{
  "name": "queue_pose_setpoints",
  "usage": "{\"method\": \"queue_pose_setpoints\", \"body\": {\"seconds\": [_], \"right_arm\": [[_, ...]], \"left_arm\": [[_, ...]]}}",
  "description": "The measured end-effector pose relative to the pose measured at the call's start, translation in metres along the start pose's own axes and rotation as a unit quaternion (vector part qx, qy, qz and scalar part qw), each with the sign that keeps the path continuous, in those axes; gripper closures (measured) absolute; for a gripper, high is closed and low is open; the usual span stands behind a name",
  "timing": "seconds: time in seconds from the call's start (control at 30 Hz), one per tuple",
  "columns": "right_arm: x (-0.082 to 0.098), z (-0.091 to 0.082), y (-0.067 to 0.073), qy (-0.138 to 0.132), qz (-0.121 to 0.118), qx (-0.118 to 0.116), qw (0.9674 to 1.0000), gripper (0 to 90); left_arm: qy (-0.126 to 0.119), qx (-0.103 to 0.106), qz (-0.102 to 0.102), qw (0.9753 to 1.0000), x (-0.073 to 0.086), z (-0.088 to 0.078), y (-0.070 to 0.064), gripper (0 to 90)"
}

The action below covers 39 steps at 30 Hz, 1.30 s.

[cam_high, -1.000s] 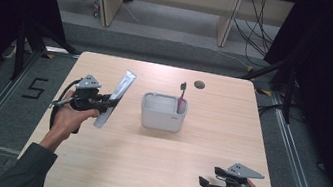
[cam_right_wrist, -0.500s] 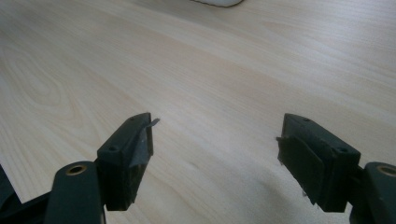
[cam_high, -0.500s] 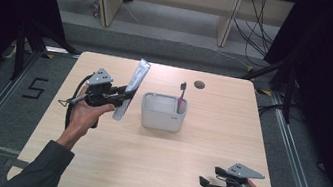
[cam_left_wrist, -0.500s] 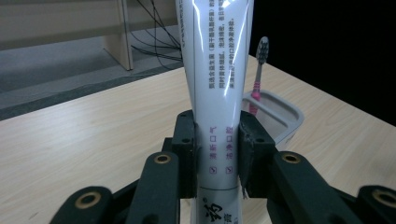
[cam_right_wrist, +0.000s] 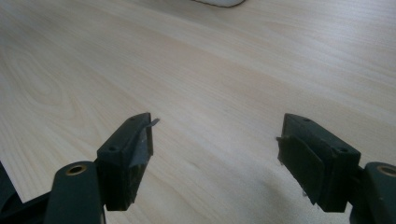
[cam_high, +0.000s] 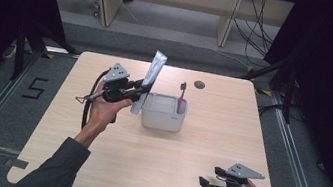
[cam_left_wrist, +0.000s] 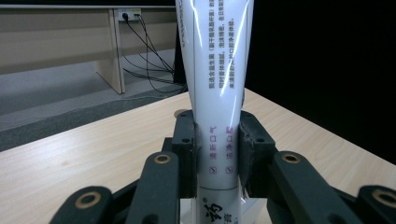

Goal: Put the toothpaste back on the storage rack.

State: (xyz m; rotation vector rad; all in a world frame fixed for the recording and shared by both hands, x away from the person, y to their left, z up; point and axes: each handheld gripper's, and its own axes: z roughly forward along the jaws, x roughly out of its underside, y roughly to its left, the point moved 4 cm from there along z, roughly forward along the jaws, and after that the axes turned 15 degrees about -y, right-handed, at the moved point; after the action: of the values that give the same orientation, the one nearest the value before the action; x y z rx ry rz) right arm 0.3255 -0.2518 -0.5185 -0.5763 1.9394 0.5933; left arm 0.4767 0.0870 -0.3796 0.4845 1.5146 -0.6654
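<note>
White tube point(cam_high: 150, 82), one, pinched by left hand-held gripper point(cam_high: 137, 91); right hand-held gripper point(cam_right_wrist: 215, 149) spread.

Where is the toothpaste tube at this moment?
In the high view the toothpaste tube stands nearly upright, clamped in the left gripper, just left of the grey container that holds a toothbrush.

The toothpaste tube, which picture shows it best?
The left gripper view: the toothpaste tube stands close up, with readable print, clamped in the left tongs. The high view shows it small and tilted beside the grey box.
</note>
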Motion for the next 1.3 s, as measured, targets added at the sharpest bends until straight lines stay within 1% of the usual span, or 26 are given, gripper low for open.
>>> {"method": "queue_pose_setpoints", "body": {"seconds": [0.1, 0.13, 0.17, 0.2, 0.23, 0.27, 0.43, 0.5, 0.67, 0.77, 0.87, 0.97, 1.03, 1.2, 1.23, 1.27, 1.3], "right_arm": [[0.0, 0.0, 0.0, 0.001, 0.001, -0.001, 1.0, 27.0], [0.001, 0.0, 0.002, 0.003, 0.016, -0.004, 0.9999, 27.0], [0.001, 0.0, 0.002, 0.003, 0.017, -0.003, 0.9999, 27.0], [0.001, 0.0, 0.002, 0.003, 0.016, -0.003, 0.9999, 27.0], [0.001, 0.001, 0.001, -0.002, 0.015, -0.005, 0.9999, 27.0], [0.0, 0.0, -0.001, -0.002, 0.001, -0.001, 1.0, 27.0], [0.001, 0.0, -0.002, -0.003, 0.002, -0.002, 1.0, 27.0], [0.0, 0.0, -0.001, -0.002, 0.004, -0.002, 1.0, 27.0], [0.001, 0.0, 0.0, 0.003, 0.0, -0.007, 1.0, 27.0], [0.001, 0.001, 0.0, 0.005, 0.003, -0.009, 0.9999, 27.0], [0.001, 0.001, 0.001, 0.003, 0.0, -0.01, 0.9999, 27.0], [0.001, 0.001, 0.001, 0.003, -0.001, -0.011, 0.9999, 27.0], [0.001, 0.001, 0.0, 0.003, -0.003, -0.009, 1.0, 27.0], [0.001, 0.001, 0.0, 0.003, -0.004, -0.009, 0.9999, 27.0], [0.001, 0.001, 0.003, 0.007, 0.01, -0.011, 0.9999, 27.0], [0.001, 0.001, 0.001, 0.004, -0.004, -0.009, 0.9999, 27.0], [0.001, 0.001, 0.001, 0.005, -0.001, -0.011, 0.9999, 27.0]], "left_arm": [[-0.005, -0.001, 0.002, 1.0, -0.002, 0.008, -0.002, 71.3], [-0.009, -0.001, 0.001, 1.0, -0.002, 0.01, -0.003, 71.2], [-0.013, -0.003, 0.001, 0.9999, -0.003, 0.013, -0.004, 71.2], [-0.014, -0.001, -0.003, 0.9999, -0.004, 0.016, -0.004, 71.2], [-0.02, -0.003, -0.006, 0.9998, -0.005, 0.019, -0.005, 71.2], [-0.022, -0.003, -0.009, 0.9997, -0.006, 0.022, -0.006, 71.2], [-0.026, -0.003, -0.009, 0.9996, -0.006, 0.033, -0.009, 71.1], [-0.027, 0.0, -0.013, 0.9996, -0.005, 0.037, -0.011, 71.1], [-0.025, 0.0, -0.01, 0.9996, 0.001, 0.047, -0.013, 71.1], [-0.025, -0.002, -0.009, 0.9996, 0.005, 0.052, -0.013, 71.1], [-0.029, -0.008, -0.013, 0.9995, 0.01, 0.056, -0.011, 71.1], [-0.032, -0.009, -0.016, 0.9993, 0.013, 0.059, -0.01, 71.1], [-0.032, -0.013, -0.013, 0.9993, 0.016, 0.061, -0.01, 71.0], [-0.034, -0.019, -0.021, 0.999, 0.024, 0.067, -0.009, 70.9], [-0.032, -0.02, -0.02, 0.9991, 0.026, 0.068, -0.008, 71.0], [-0.031, -0.02, -0.02, 0.9991, 0.027, 0.069, -0.008, 70.9], [-0.029, -0.021, -0.019, 0.9992, 0.029, 0.069, -0.008, 70.9]]}}
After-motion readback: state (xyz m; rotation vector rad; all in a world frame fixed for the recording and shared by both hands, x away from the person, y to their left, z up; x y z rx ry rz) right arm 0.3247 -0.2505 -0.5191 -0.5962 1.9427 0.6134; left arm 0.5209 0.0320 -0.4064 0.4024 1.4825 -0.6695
